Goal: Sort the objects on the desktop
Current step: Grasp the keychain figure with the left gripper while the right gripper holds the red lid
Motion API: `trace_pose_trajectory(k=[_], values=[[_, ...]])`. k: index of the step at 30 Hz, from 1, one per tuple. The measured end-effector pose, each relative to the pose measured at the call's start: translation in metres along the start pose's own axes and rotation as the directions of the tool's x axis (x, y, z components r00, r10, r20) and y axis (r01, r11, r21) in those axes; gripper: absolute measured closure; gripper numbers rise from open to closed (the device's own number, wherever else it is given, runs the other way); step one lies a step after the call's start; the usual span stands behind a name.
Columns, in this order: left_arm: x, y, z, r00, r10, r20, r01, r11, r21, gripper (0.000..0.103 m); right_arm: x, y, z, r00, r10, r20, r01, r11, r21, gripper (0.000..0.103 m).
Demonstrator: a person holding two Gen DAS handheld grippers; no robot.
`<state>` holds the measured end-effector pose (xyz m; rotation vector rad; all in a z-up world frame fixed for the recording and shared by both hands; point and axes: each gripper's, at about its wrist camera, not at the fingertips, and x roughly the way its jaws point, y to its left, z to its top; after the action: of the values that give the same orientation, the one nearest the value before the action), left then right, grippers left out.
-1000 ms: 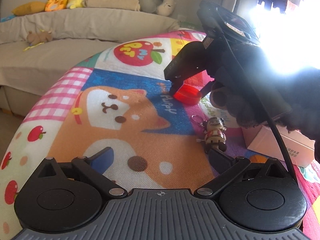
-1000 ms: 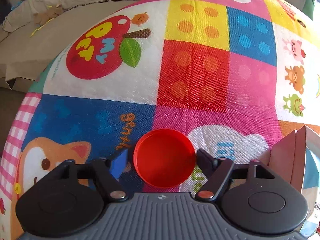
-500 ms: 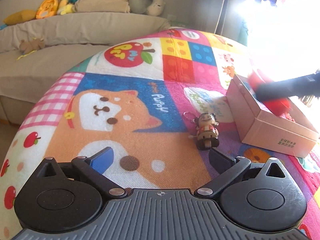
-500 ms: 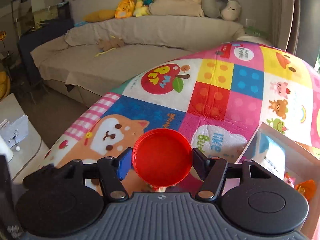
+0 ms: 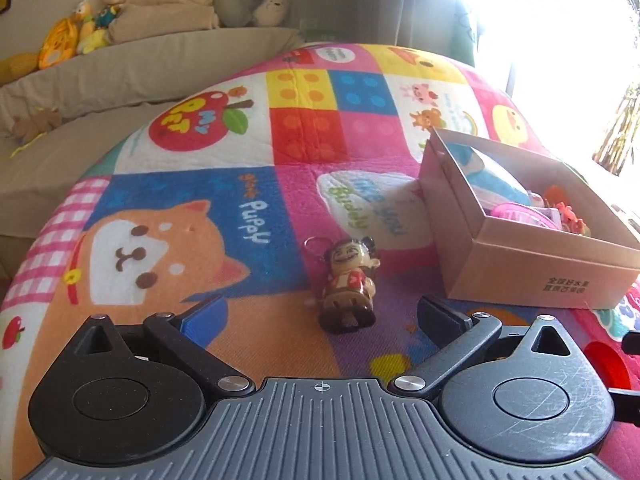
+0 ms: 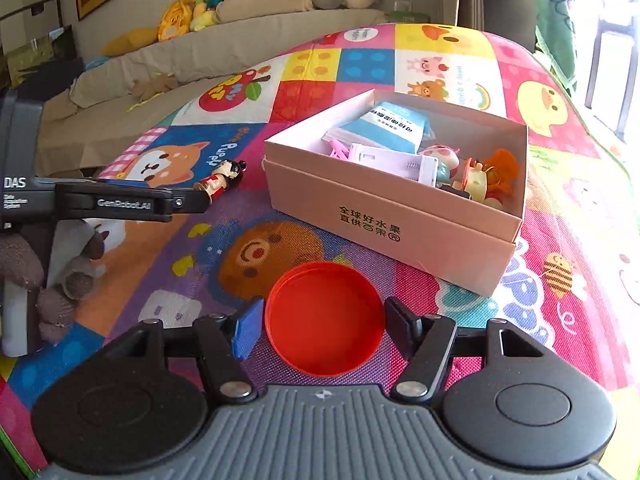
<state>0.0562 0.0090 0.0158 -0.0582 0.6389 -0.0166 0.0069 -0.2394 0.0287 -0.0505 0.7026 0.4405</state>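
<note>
My right gripper [image 6: 324, 326] is shut on a round red lid [image 6: 325, 318], held in front of a pink cardboard box [image 6: 384, 220]. The box holds a blue packet [image 6: 384, 126] and several small toys. The lid's edge also shows in the left wrist view [image 5: 606, 362]. A small figurine keychain [image 5: 348, 284] lies on the colourful cartoon mat [image 5: 248, 208], just ahead of my open, empty left gripper [image 5: 320, 316]. In the right wrist view the figurine [image 6: 220, 180] lies at the tip of the left gripper [image 6: 192, 202]. The box is to the figurine's right [image 5: 520, 276].
A beige sofa [image 5: 120, 76] with plush toys and cushions runs behind the mat. Bright window glare [image 5: 560, 40] washes out the far right. The mat's left edge [image 5: 24, 280] drops toward the sofa.
My right gripper carried the red lid from the mat's middle back and to the right, now low in front of the box. The left gripper moved closer to the figurine.
</note>
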Motion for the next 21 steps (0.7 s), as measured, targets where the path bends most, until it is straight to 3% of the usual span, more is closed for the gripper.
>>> trace_pose_trajectory(k=[3,4,5,6,8,10,12,16,21], values=[[0.009,-0.001,0.006,1.0,0.018,-0.009,-0.018,0.999,-0.029,0.004,-0.005,0.001,-0.013,0.997,-0.02,0.07,0.019,1.0,0.01,0.023],[0.012,-0.003,0.007,1.0,0.021,-0.014,-0.021,0.999,-0.028,0.018,-0.005,0.001,-0.017,0.996,-0.029,0.083,0.028,1.0,0.012,0.022],[0.014,-0.004,0.008,1.0,0.021,-0.023,-0.022,1.0,-0.022,0.025,-0.004,0.001,-0.019,0.996,-0.033,0.085,0.032,0.999,0.014,0.021],[0.017,-0.006,0.009,0.999,0.019,-0.033,-0.02,1.0,-0.013,0.03,-0.003,0.0,-0.019,0.996,-0.031,0.083,0.029,0.999,0.016,0.021],[0.02,-0.01,0.009,0.999,0.025,-0.035,-0.025,1.0,0.006,0.031,-0.005,-0.002,-0.019,0.994,-0.028,0.102,0.025,0.999,0.032,0.015],[0.02,-0.011,0.008,0.999,0.024,-0.033,-0.023,0.999,0.022,0.05,-0.003,-0.005,-0.018,0.995,-0.022,0.093,0.018,0.999,0.049,0.013],[0.015,-0.013,0.005,1.0,0.017,-0.027,-0.015,0.999,0.047,0.059,-0.002,-0.007,-0.018,0.996,-0.023,0.087,0.017,0.997,0.069,0.013],[-0.006,-0.01,-0.008,1.0,-0.004,-0.022,0.006,0.995,0.098,0.06,0.0,-0.011,-0.018,0.996,-0.026,0.085,0.018,0.995,0.099,0.006],[-0.053,-0.003,-0.04,0.997,-0.063,-0.042,0.069,0.981,0.181,0.056,0.003,-0.01,-0.017,0.997,-0.036,0.066,0.03,0.995,0.099,0.005]])
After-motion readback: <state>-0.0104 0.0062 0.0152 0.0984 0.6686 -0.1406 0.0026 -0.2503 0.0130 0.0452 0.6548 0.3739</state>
